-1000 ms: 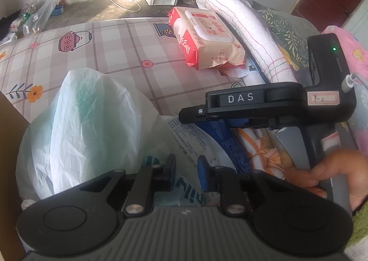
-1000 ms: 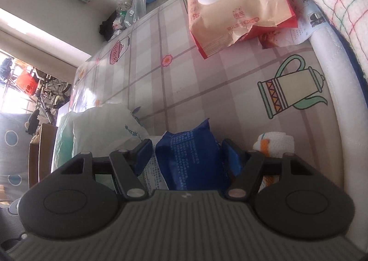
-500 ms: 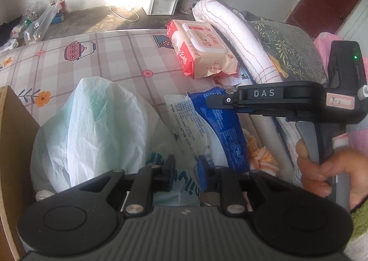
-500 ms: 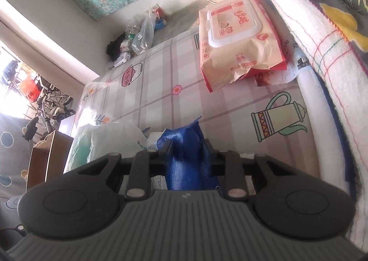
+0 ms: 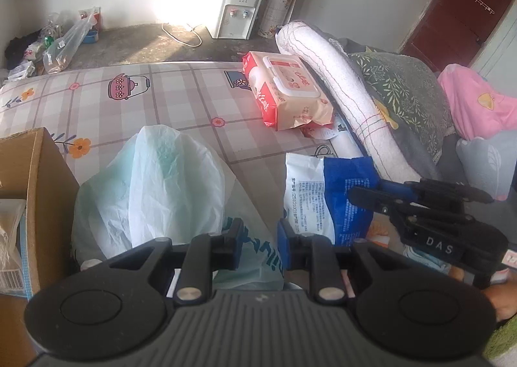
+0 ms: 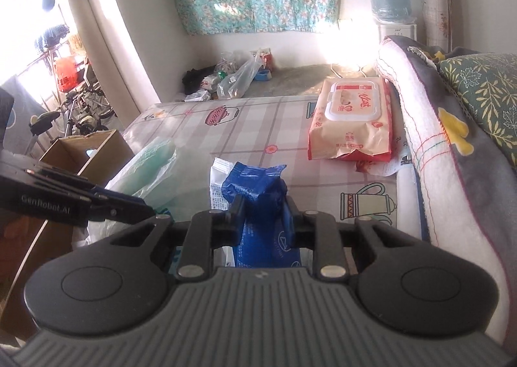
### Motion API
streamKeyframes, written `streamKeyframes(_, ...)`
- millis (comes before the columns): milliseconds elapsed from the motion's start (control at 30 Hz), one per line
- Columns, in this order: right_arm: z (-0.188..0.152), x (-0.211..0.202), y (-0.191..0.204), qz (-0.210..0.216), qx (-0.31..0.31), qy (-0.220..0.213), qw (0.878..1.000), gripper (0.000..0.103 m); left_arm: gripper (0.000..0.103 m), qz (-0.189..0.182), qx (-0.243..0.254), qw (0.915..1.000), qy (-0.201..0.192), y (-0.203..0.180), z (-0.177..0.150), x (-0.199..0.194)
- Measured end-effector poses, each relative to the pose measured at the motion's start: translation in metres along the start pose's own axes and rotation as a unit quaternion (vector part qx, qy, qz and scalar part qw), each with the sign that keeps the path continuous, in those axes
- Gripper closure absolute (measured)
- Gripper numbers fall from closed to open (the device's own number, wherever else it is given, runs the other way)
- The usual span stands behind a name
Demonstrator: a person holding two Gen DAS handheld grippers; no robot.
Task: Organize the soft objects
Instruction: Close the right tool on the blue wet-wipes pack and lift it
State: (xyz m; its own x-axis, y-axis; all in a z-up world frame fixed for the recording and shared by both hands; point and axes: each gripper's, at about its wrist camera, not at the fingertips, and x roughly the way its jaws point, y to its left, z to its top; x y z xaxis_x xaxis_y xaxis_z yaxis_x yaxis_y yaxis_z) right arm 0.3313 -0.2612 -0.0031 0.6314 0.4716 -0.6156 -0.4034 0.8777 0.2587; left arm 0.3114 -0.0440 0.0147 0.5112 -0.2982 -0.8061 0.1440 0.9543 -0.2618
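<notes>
- The bed (image 5: pixel 168 99), under a plaid sheet with teapot prints, carries everything; only the right wrist view shows the window side with a wheelchair (image 6: pixel 80 99), only the left view the dark red door (image 5: pixel 465 11).
- The cardboard box (image 5: pixel 35 173) stands at the bed's left edge, just beside the pale plastic bag (image 5: pixel 155 192).
- The left claw (image 5: pixel 257 239) is clamped on the bag's printed edge, as a second ago.
- The wet-wipes pack (image 6: pixel 352 118) lies farther back against the rolled blanket (image 6: pixel 429 153).
- The blue-and-white packet (image 6: pixel 255 192) is pinched upright in the right claw (image 6: pixel 263 218), whose jaws have just been closing on it; earlier they stood wide around it.
</notes>
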Motion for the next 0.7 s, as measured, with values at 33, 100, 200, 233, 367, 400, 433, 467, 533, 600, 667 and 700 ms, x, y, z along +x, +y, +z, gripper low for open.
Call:
streamKeyframes(33,-0.005,-0.004,0.003,0.001,-0.010,-0.002,1.000,0.081,0.080,-0.002,-0.001,1.0000,-0.003,-0.001,0.000,-0.002)
streamKeyframes(100,-0.015,-0.017,0.010,0.008,-0.029,-0.009,1.000,0.081,0.080,-0.007,-0.003,0.9999,-0.010,-0.002,-0.001,-0.008)
streamKeyframes(200,-0.032,-0.036,0.022,0.013,-0.062,-0.012,0.998,0.081,0.076,-0.014,-0.001,0.9997,-0.020,-0.008,-0.001,-0.013)
streamKeyframes(233,-0.040,-0.041,0.028,0.012,-0.078,-0.011,0.997,0.081,0.072,-0.015,0.000,0.9996,-0.023,-0.010,-0.001,-0.013)
streamKeyframes(367,-0.067,-0.061,0.052,0.012,-0.141,-0.002,0.990,0.081,0.065,-0.014,0.011,0.9996,-0.024,-0.025,0.000,-0.007)
streamKeyframes(400,-0.071,-0.064,0.058,0.012,-0.154,0.005,0.988,0.080,0.065,-0.012,0.019,0.9996,-0.016,-0.030,0.000,-0.002)
streamKeyframes(433,-0.075,-0.066,0.062,0.014,-0.164,0.012,0.986,0.080,0.065,-0.008,0.025,0.9996,-0.008,-0.034,0.000,0.004)
streamKeyframes(467,-0.078,-0.066,0.065,0.017,-0.174,0.020,0.984,0.077,0.065,-0.006,0.031,0.9995,0.003,-0.039,-0.001,0.010)
streamKeyframes(533,-0.080,-0.071,0.066,0.028,-0.172,0.032,0.984,0.077,0.067,-0.001,0.043,0.9986,0.030,-0.045,-0.008,0.023)
streamKeyframes(600,-0.079,-0.080,0.060,0.052,-0.147,0.035,0.987,0.077,0.067,-0.005,0.051,0.9978,0.042,-0.049,-0.016,0.029)
streamKeyframes(667,-0.077,-0.091,0.049,0.072,-0.110,0.031,0.991,0.076,0.067,-0.004,0.061,0.9973,0.040,-0.051,-0.021,0.030)
streamKeyframes(700,-0.074,-0.098,0.039,0.080,-0.081,0.026,0.993,0.075,0.067,-0.001,0.064,0.9972,0.039,-0.052,-0.023,0.030)
